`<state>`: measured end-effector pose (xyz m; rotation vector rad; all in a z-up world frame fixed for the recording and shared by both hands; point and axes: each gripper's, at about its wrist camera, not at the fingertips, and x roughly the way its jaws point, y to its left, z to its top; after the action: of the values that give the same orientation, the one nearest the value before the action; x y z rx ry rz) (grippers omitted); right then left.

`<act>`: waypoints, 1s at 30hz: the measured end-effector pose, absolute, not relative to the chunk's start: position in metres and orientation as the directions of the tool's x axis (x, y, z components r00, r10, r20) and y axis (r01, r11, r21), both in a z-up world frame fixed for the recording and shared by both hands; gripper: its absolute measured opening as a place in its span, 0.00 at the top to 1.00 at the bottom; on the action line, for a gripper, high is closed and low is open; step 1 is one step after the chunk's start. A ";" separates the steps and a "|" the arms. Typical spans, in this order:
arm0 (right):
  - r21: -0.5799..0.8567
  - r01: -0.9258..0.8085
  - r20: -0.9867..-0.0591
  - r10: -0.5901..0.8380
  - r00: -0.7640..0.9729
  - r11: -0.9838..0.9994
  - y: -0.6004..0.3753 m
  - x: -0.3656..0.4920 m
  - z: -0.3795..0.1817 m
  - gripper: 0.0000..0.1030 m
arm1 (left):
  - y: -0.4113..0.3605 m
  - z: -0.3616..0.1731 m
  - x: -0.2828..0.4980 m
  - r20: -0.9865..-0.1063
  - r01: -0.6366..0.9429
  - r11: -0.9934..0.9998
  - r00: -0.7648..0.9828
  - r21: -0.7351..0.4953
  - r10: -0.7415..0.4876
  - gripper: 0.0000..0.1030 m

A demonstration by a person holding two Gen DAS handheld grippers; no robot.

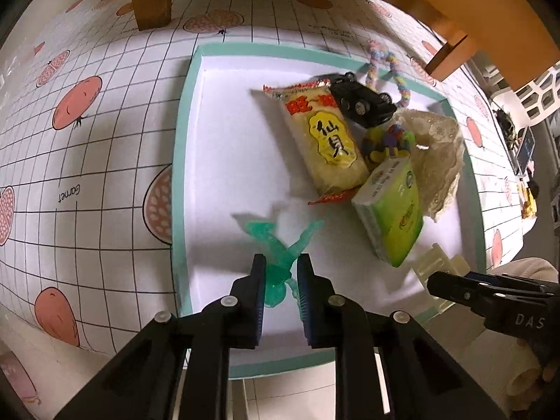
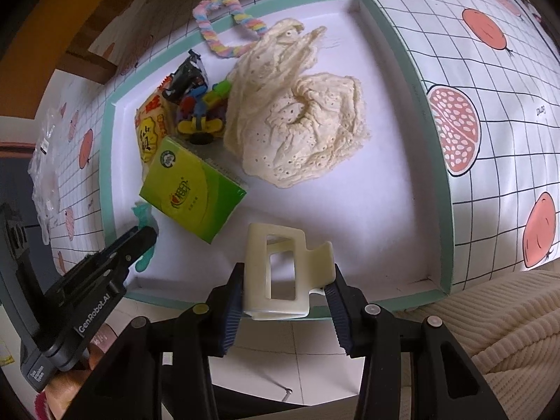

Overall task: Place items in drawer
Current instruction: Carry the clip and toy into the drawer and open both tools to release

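Much of your teal-rimmed white drawer point(image 1: 182, 175) lies on the pomegranate-print gridded cloth point(image 1: 87, 161), its near edge cut off. Your left gripper point(image 1: 280, 276) is clamped on the translucent green plastic figure point(image 1: 280, 248), partly hidden; your right gripper point(image 2: 285, 294) grasps the cream plastic hair claw point(image 2: 276, 273) above the drawer's near edge.

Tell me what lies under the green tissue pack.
The tissue pack overlaps the lower end of the yellow snack bag, on the tray floor. Anything else beneath it is covered.
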<state>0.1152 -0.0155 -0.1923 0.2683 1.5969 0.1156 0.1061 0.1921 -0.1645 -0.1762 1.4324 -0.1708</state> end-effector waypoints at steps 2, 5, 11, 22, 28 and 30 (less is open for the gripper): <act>0.240 0.104 -0.970 0.243 -0.015 0.965 -0.018 0.116 -0.191 0.54 | 0.197 -0.158 0.107 -0.962 0.006 0.973 0.143 -0.233 -0.231 0.82; 0.247 0.099 -0.969 0.246 0.020 0.964 -0.028 0.117 -0.180 0.54 | 0.201 -0.145 0.110 -0.954 -0.008 0.967 0.168 -0.254 -0.250 0.82; 0.241 0.082 -0.966 0.231 0.116 0.967 -0.039 0.119 -0.149 0.54 | 0.213 -0.097 0.122 -0.915 0.000 0.950 0.271 -0.312 -0.300 0.82; 0.272 -0.036 -0.835 0.254 0.488 0.962 -0.034 0.139 0.015 0.54 | 0.223 0.059 0.151 -0.724 0.145 0.914 0.569 -0.379 -0.391 0.82; 0.170 -0.102 -0.766 0.196 0.612 0.980 -0.013 0.161 0.099 0.54 | 0.234 0.111 0.176 -0.672 0.167 0.923 0.642 -0.347 -0.369 0.82; 0.143 -0.114 -0.756 0.183 0.629 0.983 -0.008 0.171 0.117 0.54 | 0.233 0.124 0.183 -0.657 0.175 0.926 0.661 -0.333 -0.361 0.82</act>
<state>0.1712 -0.0084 0.1173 0.0845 0.8743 0.1701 0.1833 0.2334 0.1240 -0.2509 0.7935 -0.3067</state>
